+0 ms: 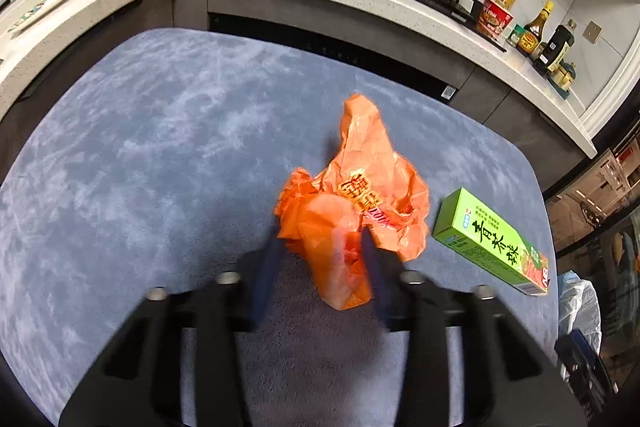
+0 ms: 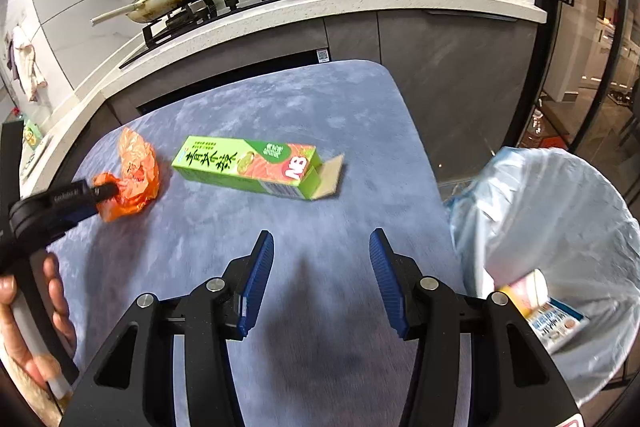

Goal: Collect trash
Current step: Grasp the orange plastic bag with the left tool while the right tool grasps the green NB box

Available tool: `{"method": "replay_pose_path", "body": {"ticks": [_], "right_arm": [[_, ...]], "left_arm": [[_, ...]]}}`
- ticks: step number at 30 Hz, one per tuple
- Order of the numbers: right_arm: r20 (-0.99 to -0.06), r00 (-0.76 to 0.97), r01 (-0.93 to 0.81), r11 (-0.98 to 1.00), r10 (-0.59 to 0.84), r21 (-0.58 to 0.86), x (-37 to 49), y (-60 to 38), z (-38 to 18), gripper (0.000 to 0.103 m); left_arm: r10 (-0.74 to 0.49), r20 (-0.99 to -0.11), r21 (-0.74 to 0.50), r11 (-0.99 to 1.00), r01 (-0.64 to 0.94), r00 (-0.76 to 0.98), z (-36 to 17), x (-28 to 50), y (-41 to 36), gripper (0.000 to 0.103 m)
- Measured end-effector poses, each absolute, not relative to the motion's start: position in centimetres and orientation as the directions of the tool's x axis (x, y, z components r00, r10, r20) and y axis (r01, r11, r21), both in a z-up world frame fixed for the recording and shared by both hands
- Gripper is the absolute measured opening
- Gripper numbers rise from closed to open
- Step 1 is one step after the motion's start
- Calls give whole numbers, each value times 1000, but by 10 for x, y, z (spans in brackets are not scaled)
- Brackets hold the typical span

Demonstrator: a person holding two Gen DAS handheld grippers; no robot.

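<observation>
Left wrist view: your left gripper (image 1: pixel 320 251) clamps the crumpled orange plastic wrapper (image 1: pixel 356 195).
Right wrist view only: your right gripper (image 2: pixel 322 267), fingers apart, empty; liner-covered trash bin (image 2: pixel 560 211) beside blue table (image 2: pixel 320 99).

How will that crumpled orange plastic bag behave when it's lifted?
The orange plastic bag is thin crumpled film, so probably floppy and very light. It will likely sag and trail below the left gripper. Its glossy surface may slip unless several folds are pinched.
</observation>
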State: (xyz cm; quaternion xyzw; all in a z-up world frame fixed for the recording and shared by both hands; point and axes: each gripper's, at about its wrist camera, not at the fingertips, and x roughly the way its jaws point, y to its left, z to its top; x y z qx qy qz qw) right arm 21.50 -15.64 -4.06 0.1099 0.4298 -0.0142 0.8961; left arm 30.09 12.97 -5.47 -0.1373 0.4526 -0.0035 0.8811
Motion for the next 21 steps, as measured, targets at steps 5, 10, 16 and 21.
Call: {"method": "replay_pose_path", "body": {"ticks": [5,10,16,21], "right_arm": [[-760,648,123,977,54,174,233,-158,-41,49],[-761,646,154,967,59,205,252,-171,-49,42],[-775,626,171,954,86,245,269,-178,-64,24],[-784,608,167,945,126,282,275,-178,-78,17]], "left_arm": [[-133,-791,-254,959,-123,598,-54,299,134,24],[-143,-788,-270,954,-128,599,-52,296,139,24],[-148,-791,-268,956,-118,594,-55,295,137,24],[-148,-791,-261,959,-109,594,-58,295,132,24]]}}
